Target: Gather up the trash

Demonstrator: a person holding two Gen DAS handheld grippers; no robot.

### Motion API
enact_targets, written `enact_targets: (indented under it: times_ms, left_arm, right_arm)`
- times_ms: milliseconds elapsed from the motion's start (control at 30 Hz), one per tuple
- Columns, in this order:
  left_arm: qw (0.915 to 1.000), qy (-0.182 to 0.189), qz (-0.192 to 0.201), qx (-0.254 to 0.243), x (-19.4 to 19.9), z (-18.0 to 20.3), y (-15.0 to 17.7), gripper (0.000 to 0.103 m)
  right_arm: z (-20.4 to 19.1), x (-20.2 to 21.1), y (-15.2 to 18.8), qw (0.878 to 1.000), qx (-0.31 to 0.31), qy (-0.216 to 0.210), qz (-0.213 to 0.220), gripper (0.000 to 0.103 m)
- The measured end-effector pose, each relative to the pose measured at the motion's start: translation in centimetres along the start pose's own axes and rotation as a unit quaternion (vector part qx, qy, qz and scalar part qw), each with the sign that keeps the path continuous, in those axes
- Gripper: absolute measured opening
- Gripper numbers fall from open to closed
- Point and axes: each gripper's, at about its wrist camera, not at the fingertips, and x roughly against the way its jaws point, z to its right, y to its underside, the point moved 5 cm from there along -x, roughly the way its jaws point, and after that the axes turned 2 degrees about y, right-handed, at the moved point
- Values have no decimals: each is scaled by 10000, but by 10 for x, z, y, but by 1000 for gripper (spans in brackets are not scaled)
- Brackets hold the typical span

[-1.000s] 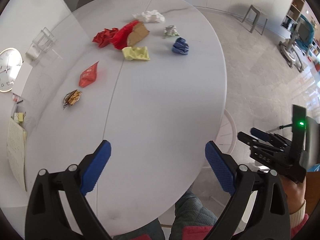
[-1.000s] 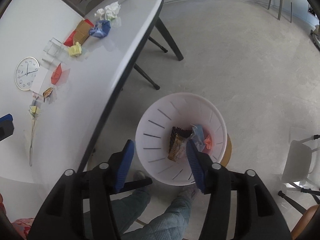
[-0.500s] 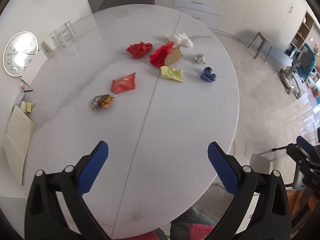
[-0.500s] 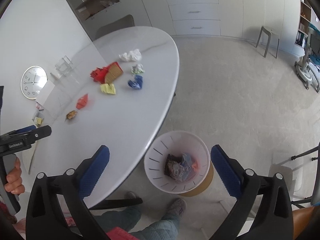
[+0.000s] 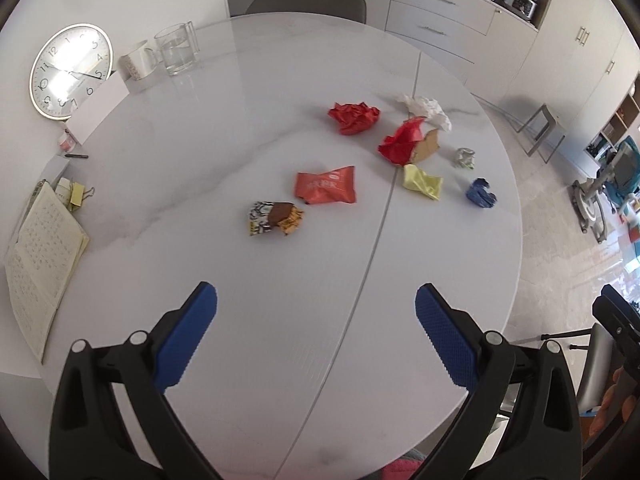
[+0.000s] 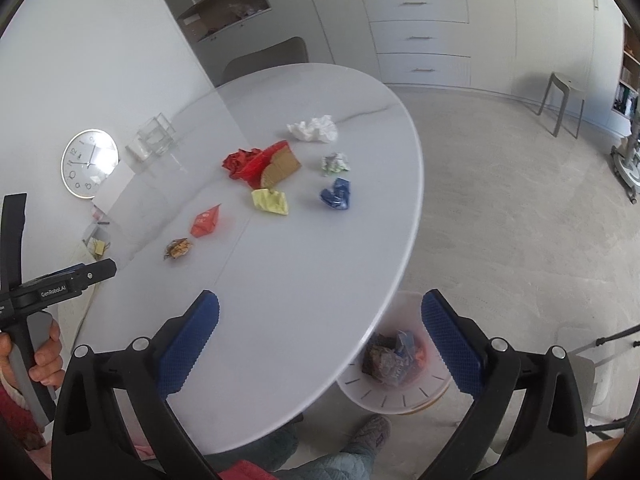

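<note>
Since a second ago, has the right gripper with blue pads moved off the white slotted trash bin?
Yes. The right gripper has risen; the bin now sits low, half hidden under the table edge.

White oval table (image 5: 280, 320), grey chair (image 5: 306, 0) behind; pale cabinets w/ drawers (image 6: 420, 36), grey floor (image 6: 520, 220), stool (image 6: 564, 100) nr wall.

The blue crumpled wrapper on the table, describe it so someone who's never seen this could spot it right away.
On the white oval table, find the scatter of trash near the middle. The blue crumpled wrapper lies at the side nearest the floor-side edge, just this side of a pale greenish wad. It is the only blue piece.
</note>
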Motion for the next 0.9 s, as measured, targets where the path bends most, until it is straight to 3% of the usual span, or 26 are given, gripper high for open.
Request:
enact_targets:
  times_ms: [267, 467, 567, 633, 767, 900]
  left_arm:
    - [9975, 205, -303, 603, -30, -41, -6, 95]
    - [9800, 558, -845, 1715, -69, -69, -13, 95]
    - [9634, 733, -1044, 2357, -89, -83, -19, 94]
    - [9580, 714, -1095, 2551, -98, -88, -22, 94]
    - [9558, 632, -1109, 2648, -108, -94, -26, 94]
    - [9593, 646, -1095, 2523, -112, -95, -24, 94]
  right_arm:
    - [-61, -50, -28, 9964, 648, -492, -247, 101]
    - [-116, -105, -49, 9749, 1937, -973, -516, 100]
    - [-148, -137, -58, 9447, 2957, -1253, -665, 100]
    - [-164, -156, -62, 9242, 3448, -1464, -739, 100]
    - [-198, -194, -70, 8760, 4321, -1914, -967, 92]
    - [-225, -226, -69, 8301, 4999, -2165, -1190, 87]
